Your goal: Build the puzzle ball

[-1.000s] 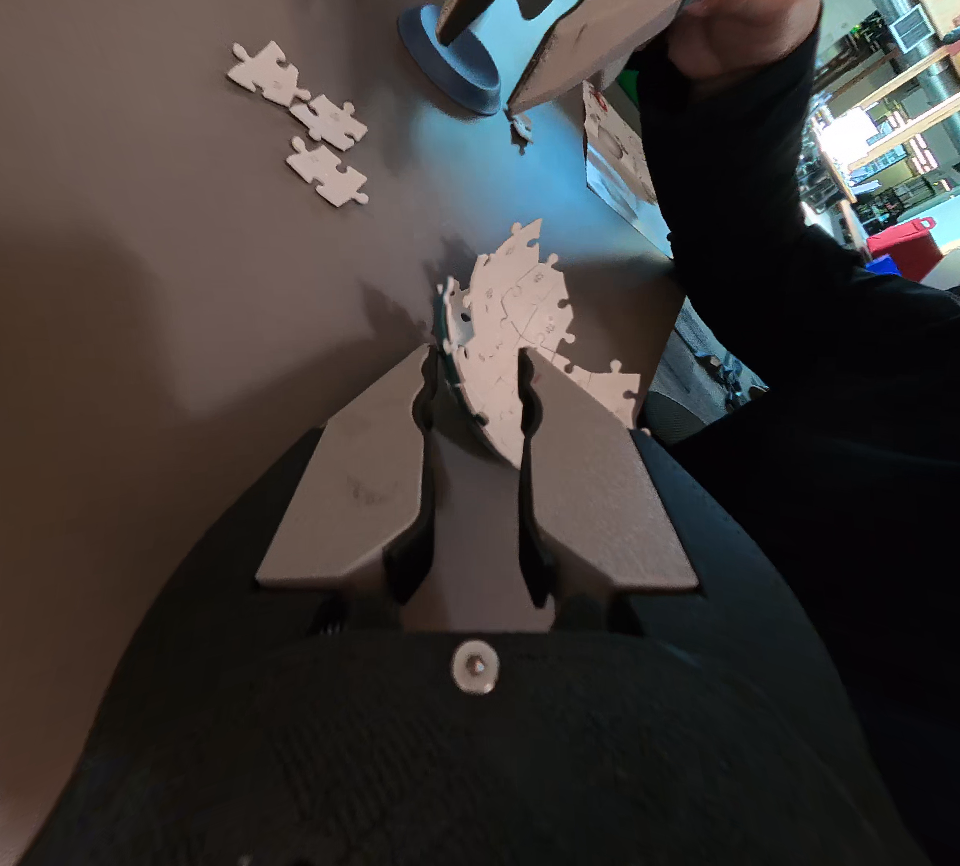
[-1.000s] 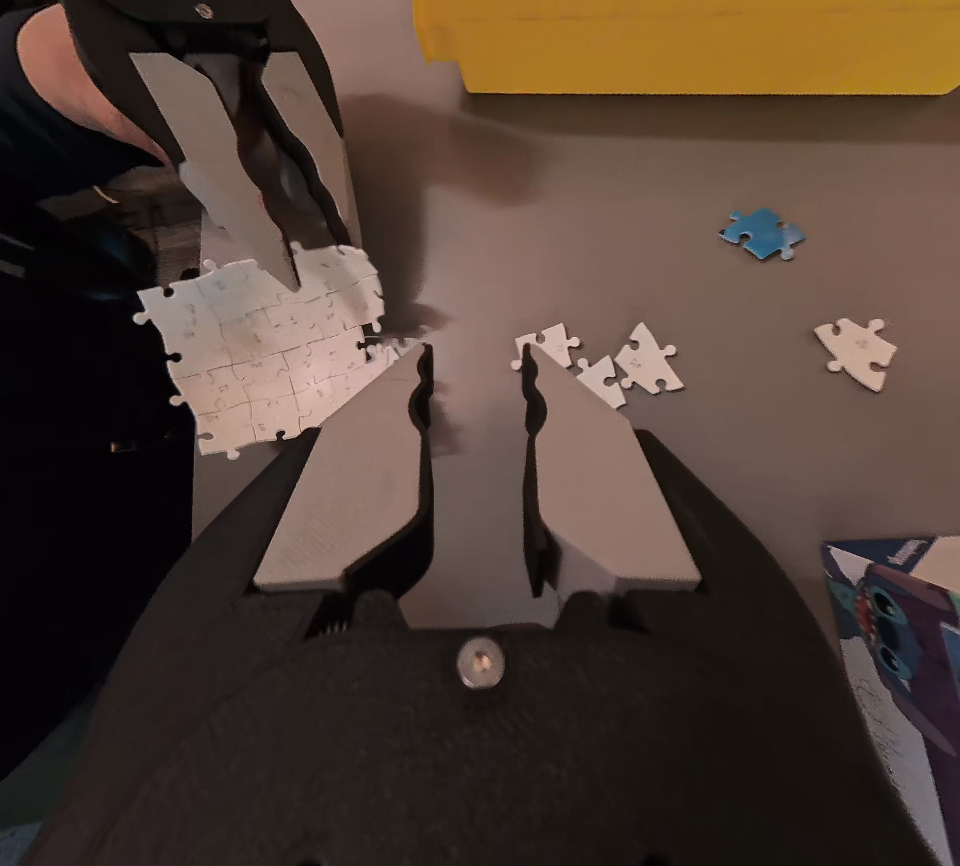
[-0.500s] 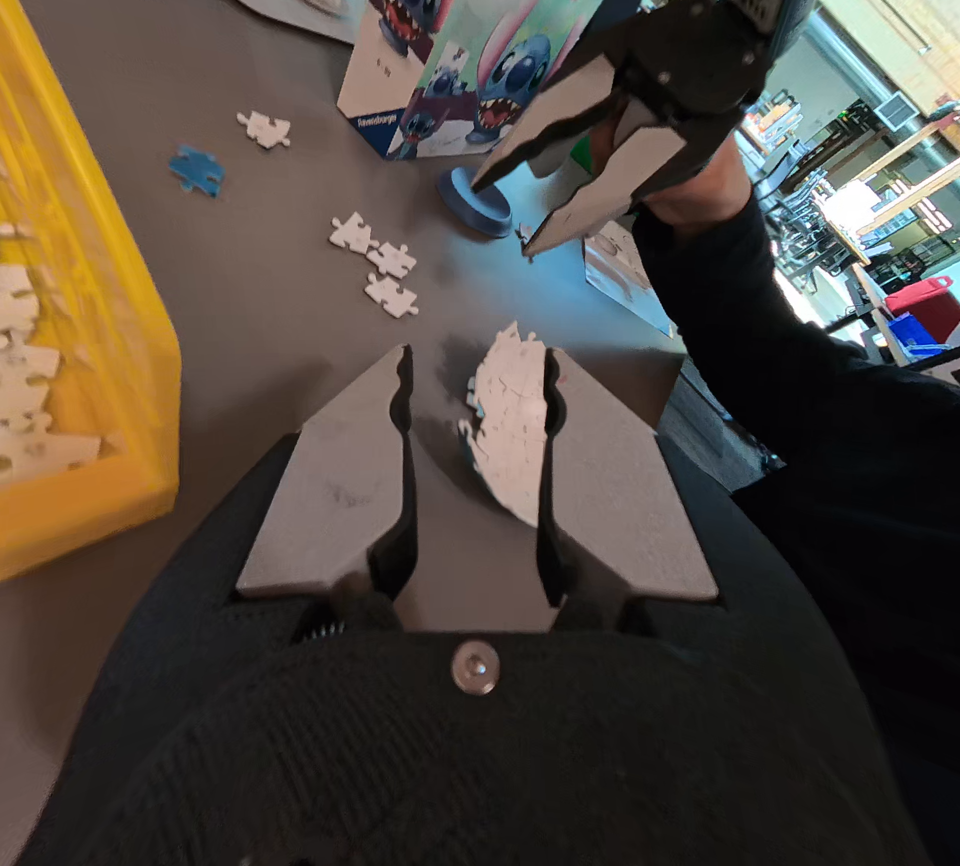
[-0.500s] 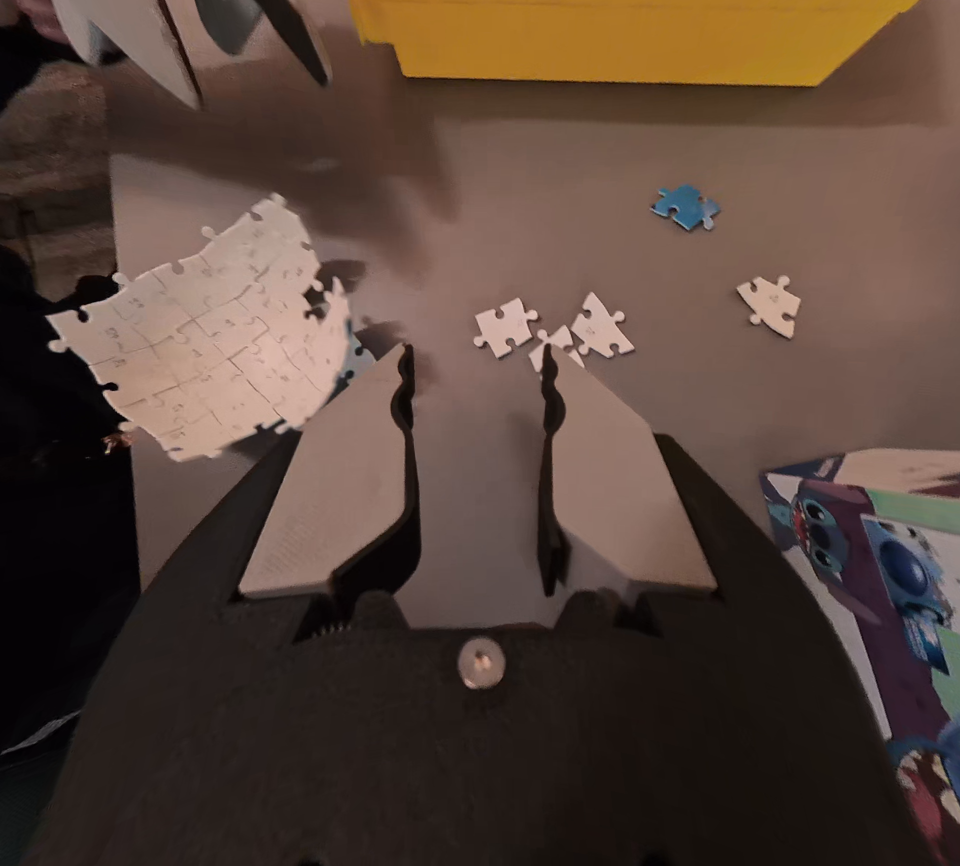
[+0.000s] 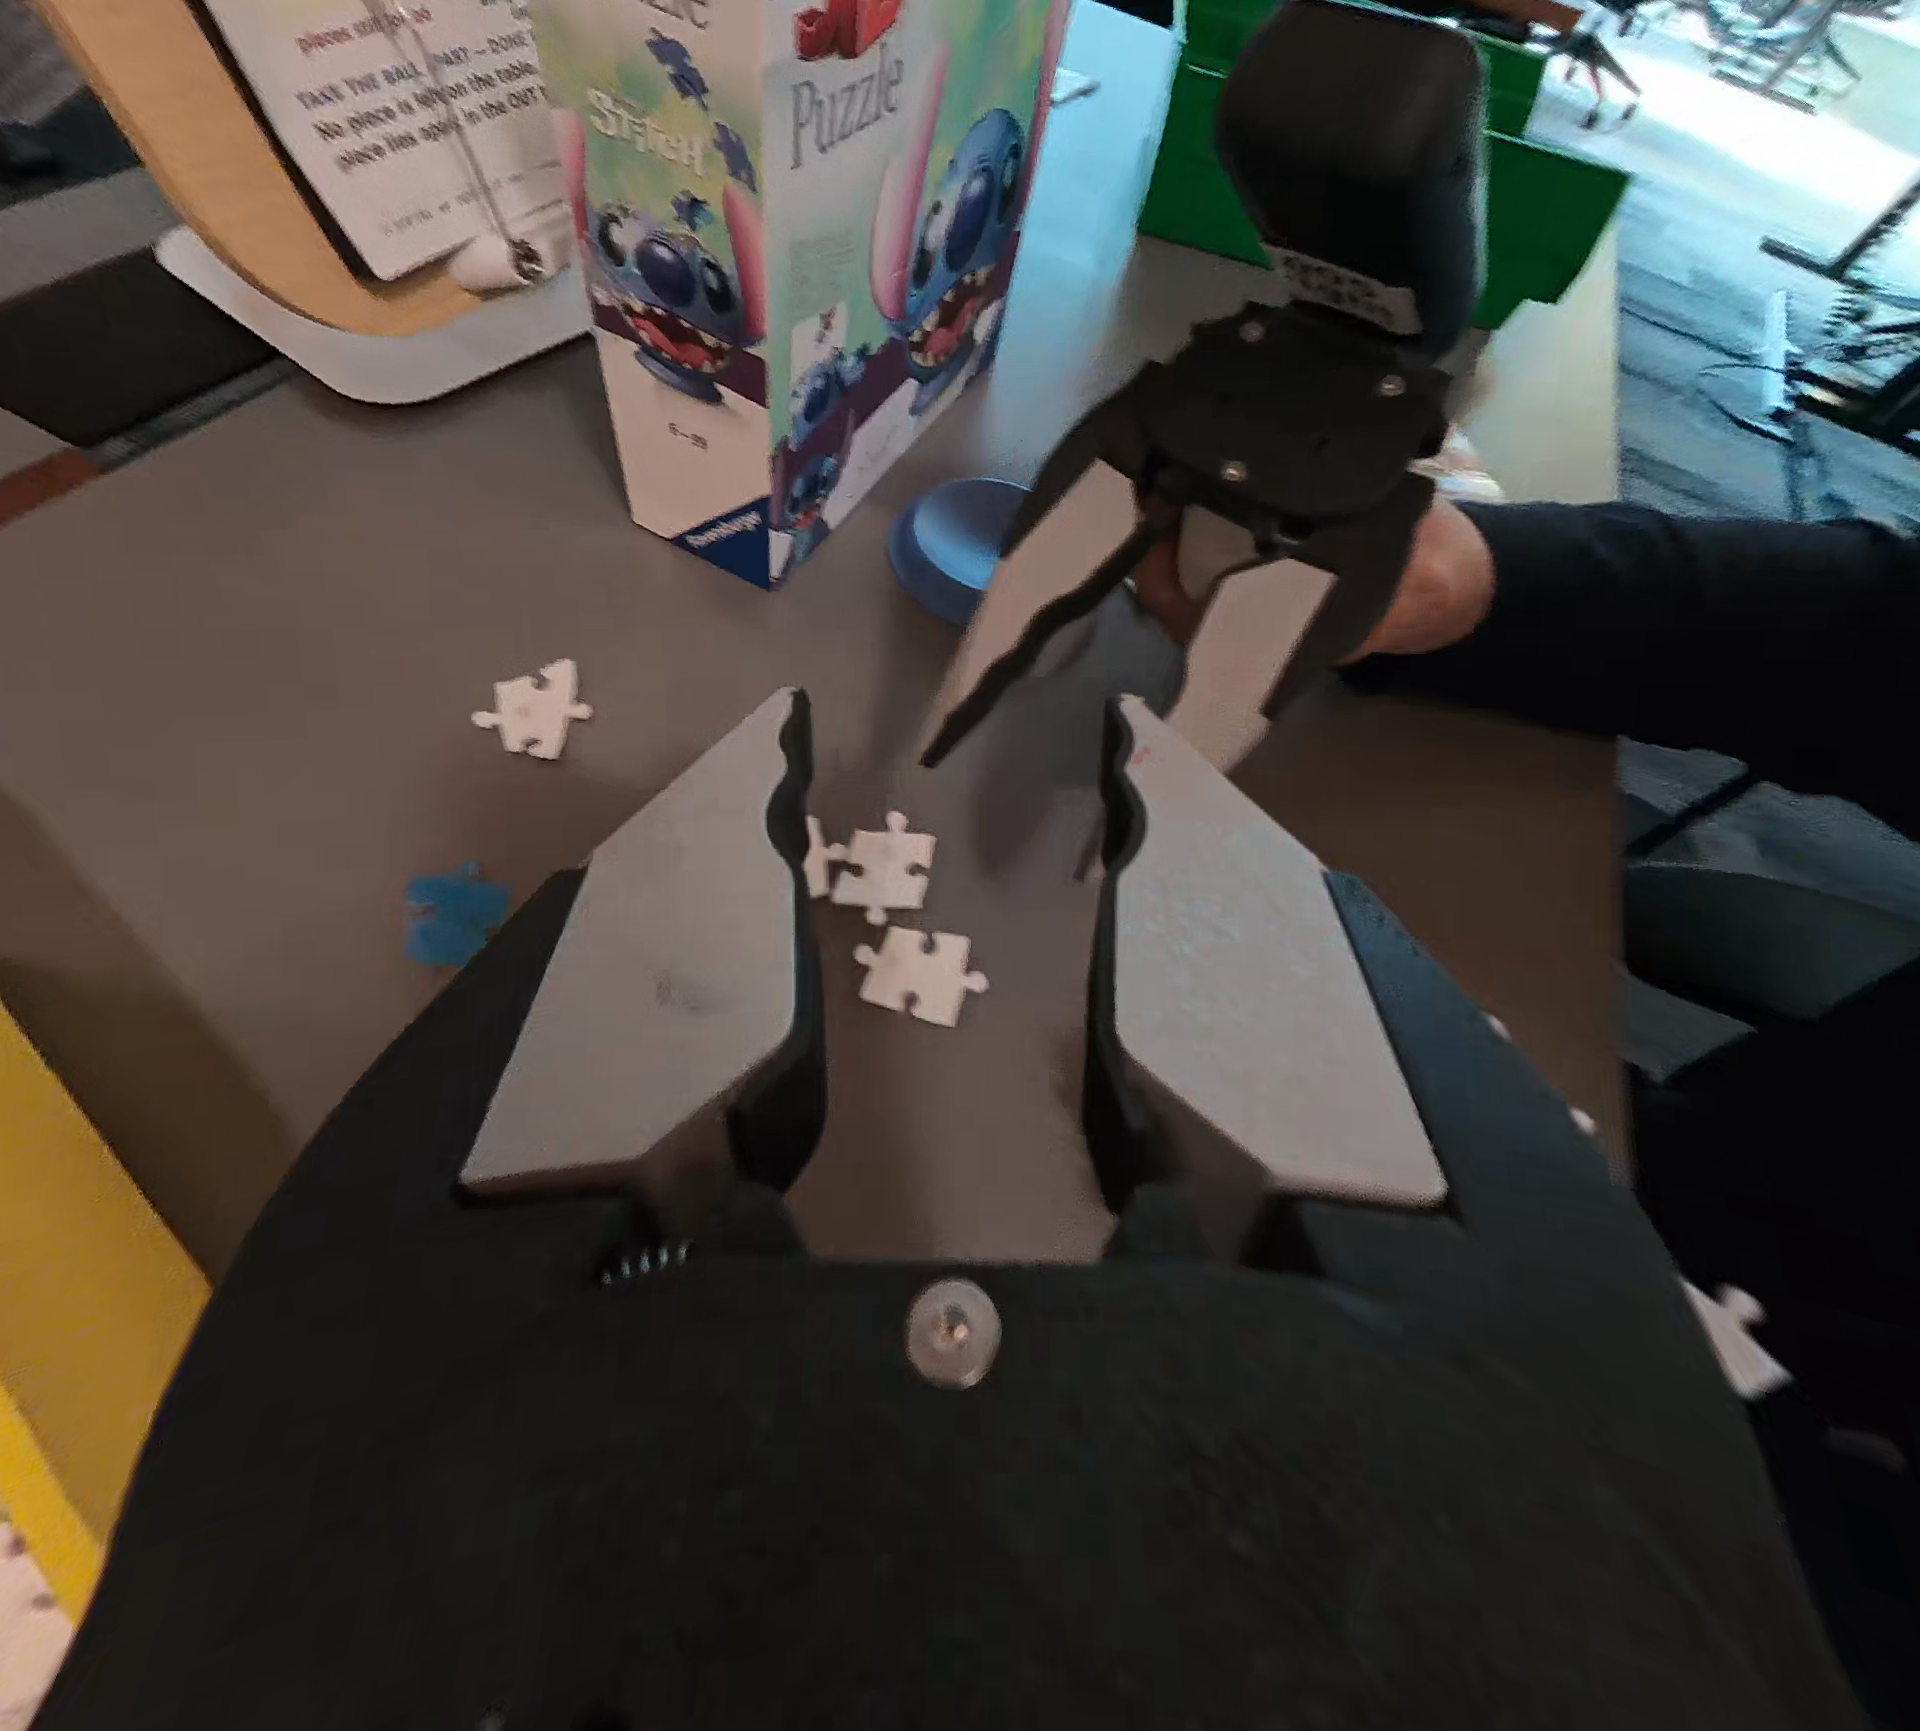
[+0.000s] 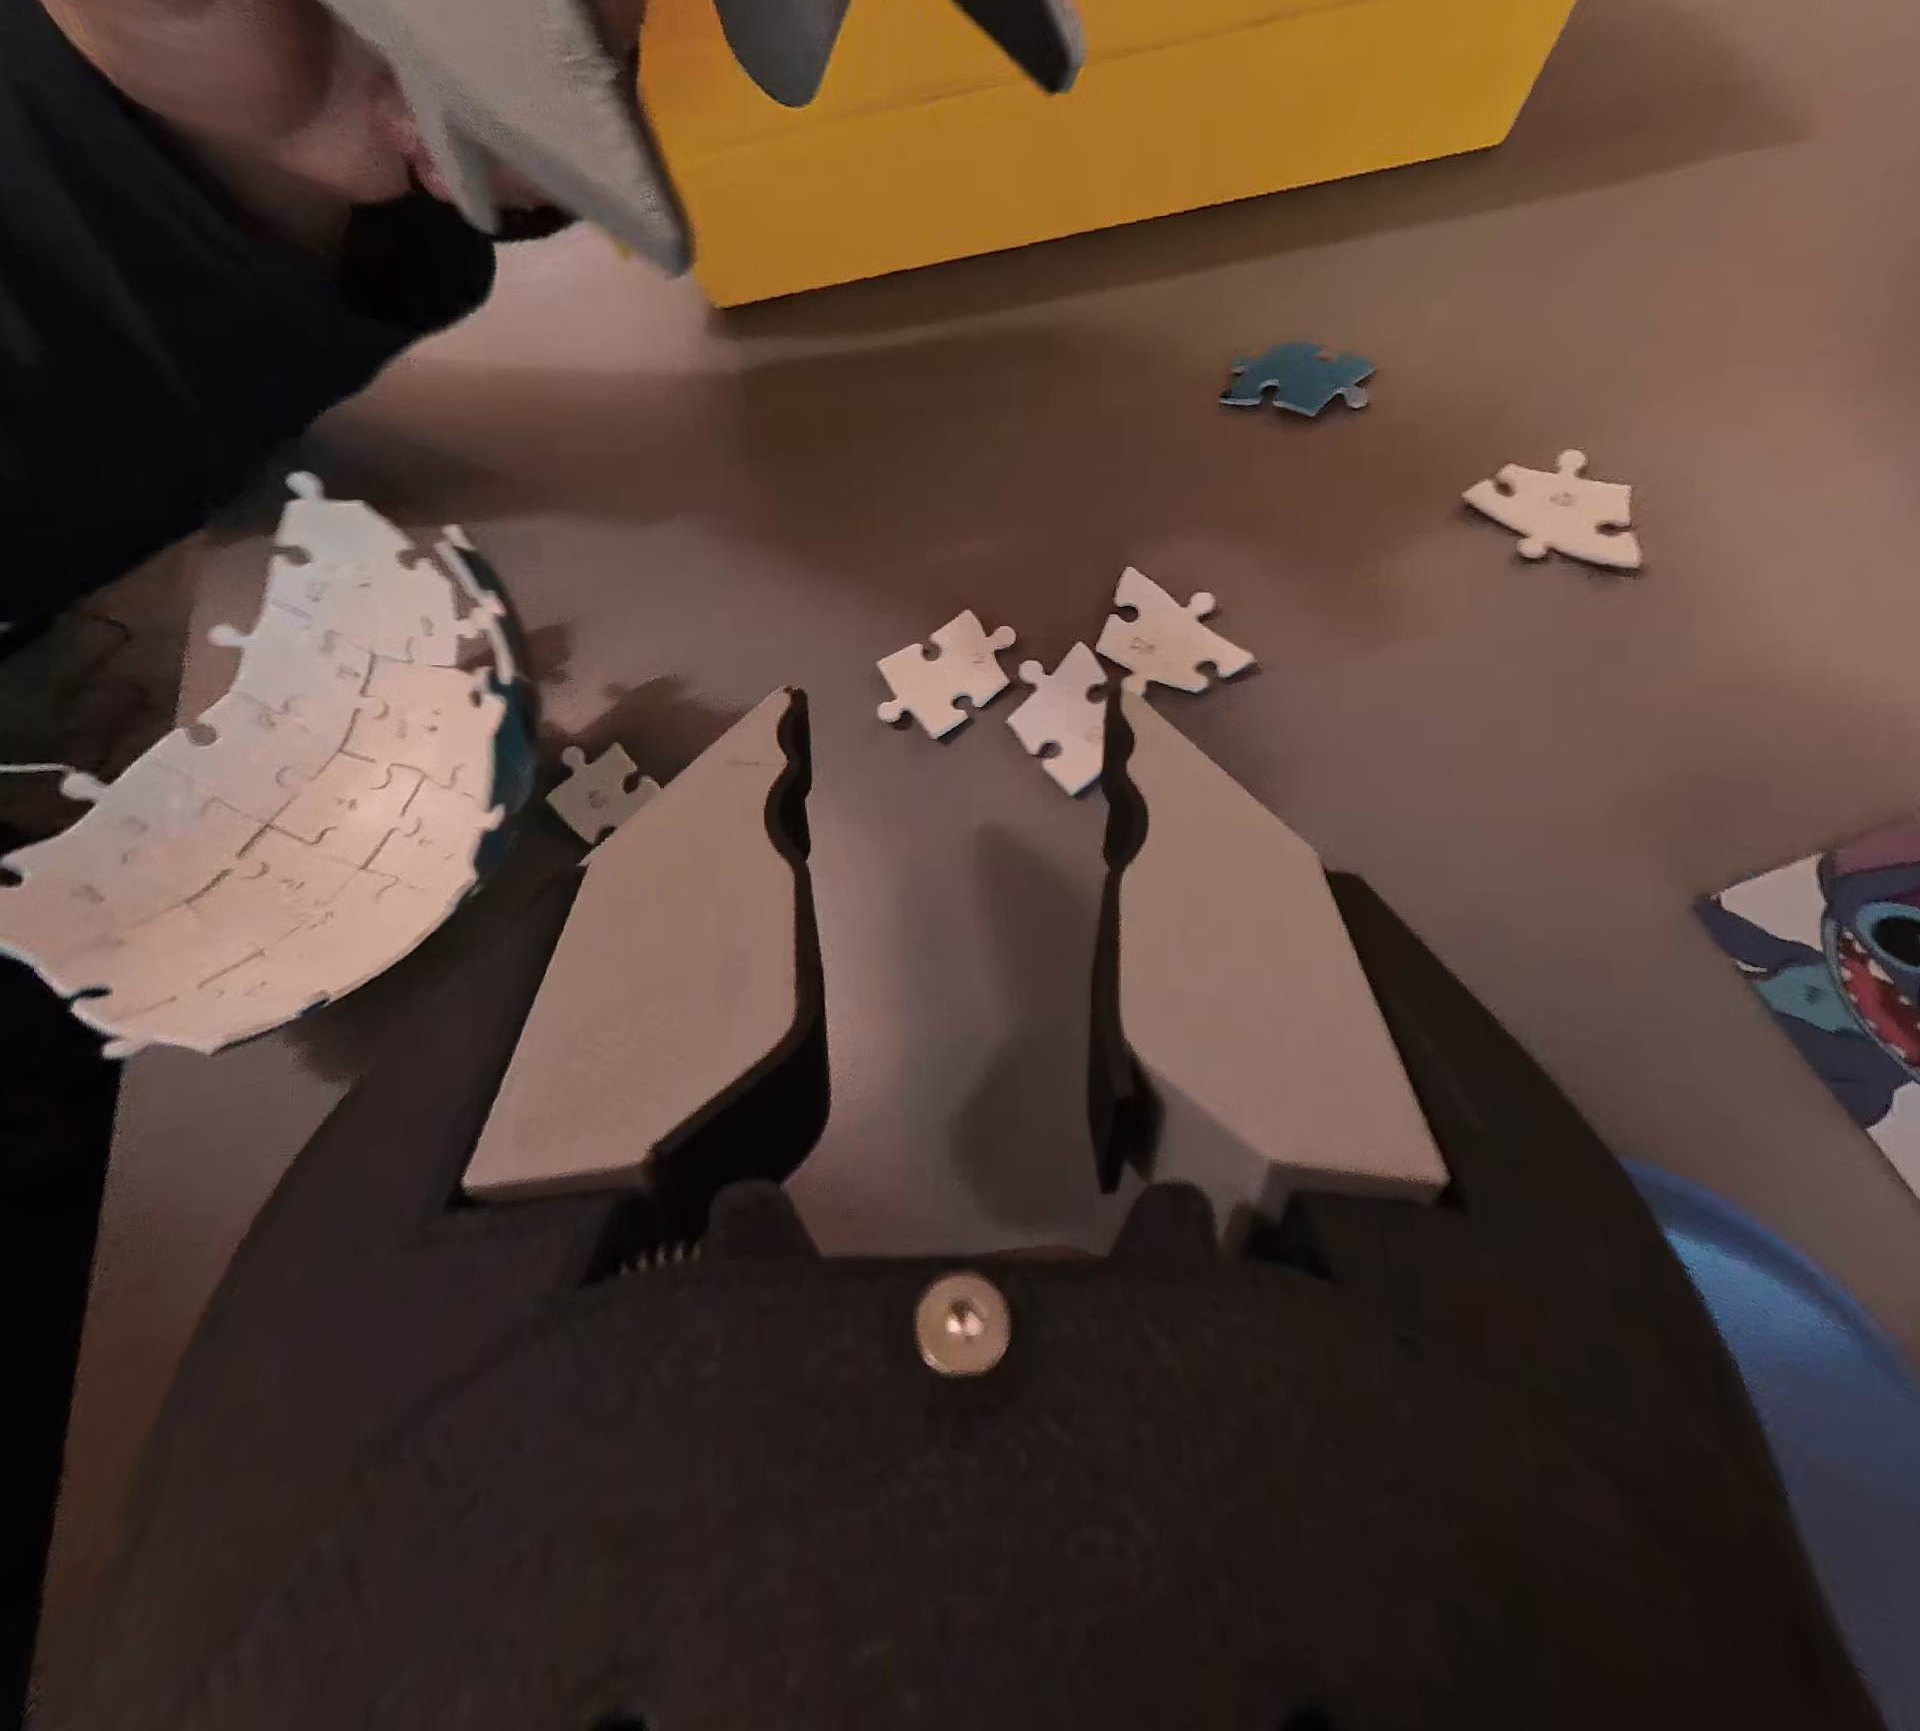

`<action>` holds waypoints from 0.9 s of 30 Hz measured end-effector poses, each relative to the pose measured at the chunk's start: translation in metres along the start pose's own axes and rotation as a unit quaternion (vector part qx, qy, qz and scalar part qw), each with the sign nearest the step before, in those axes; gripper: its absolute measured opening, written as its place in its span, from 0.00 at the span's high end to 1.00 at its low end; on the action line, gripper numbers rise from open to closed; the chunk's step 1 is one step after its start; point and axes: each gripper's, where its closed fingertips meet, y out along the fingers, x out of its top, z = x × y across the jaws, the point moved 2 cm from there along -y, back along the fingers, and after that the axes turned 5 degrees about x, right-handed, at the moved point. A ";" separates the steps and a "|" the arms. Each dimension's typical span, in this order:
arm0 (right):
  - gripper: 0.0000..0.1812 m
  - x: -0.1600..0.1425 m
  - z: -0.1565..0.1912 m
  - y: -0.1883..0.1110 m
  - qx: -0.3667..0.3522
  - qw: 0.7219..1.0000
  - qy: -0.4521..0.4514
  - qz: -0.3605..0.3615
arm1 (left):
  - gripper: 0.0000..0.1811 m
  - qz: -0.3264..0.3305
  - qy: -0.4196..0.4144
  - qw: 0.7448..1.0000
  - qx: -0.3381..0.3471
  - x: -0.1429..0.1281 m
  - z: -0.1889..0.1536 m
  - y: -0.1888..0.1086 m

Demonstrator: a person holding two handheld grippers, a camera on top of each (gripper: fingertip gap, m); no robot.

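a: what's the biggest thing on your grey table (image 6: 1455, 798)?

b: your yellow bin (image 6: 1195, 71), at the far edge in the right wrist view, right behind your left gripper (image 6: 665, 154). next comes the tall puzzle box (image 5: 810, 206), standing upright near the blue round stand (image 5: 951, 554) in the left wrist view.

a: and the ball itself?

b: your part-built ball shell (image 6: 270, 798) lies on the table at the near left edge in the right wrist view, white inner face up, a curved patch of joined pieces. nothing grips it. one small loose piece (image 6: 601, 790) sits just beside its rim.

a: what are your claws doing?

b: both stand spread apart and empty. your left gripper (image 5: 956, 736) hangs over a cluster of white pieces (image 5: 894, 912), fingers wide. your right gripper (image 6: 956, 715) has its jaws parted too, tips near that same cluster (image 6: 1060, 673); from the left view its fingers point down toward the table by the stand.

a: smaller bits?

b: a lone white piece (image 6: 1555, 509) lies off to the right of the cluster, and a blue piece (image 6: 1299, 377) lies beyond it, nearer the bin. both are well apart from the shell.
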 end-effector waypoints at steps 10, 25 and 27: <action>0.75 -0.009 -0.012 0.007 0.001 0.999 0.029 -0.018 | 0.73 -0.039 -0.045 0.998 0.035 -0.014 0.024 -0.004; 0.72 -0.036 0.040 0.008 0.143 0.979 -0.119 0.086 | 0.72 0.001 -0.142 0.988 -0.069 -0.029 0.008 0.006; 0.72 -0.042 0.048 0.011 0.148 0.973 -0.143 0.105 | 0.72 -0.004 -0.135 0.989 -0.060 -0.027 0.010 0.005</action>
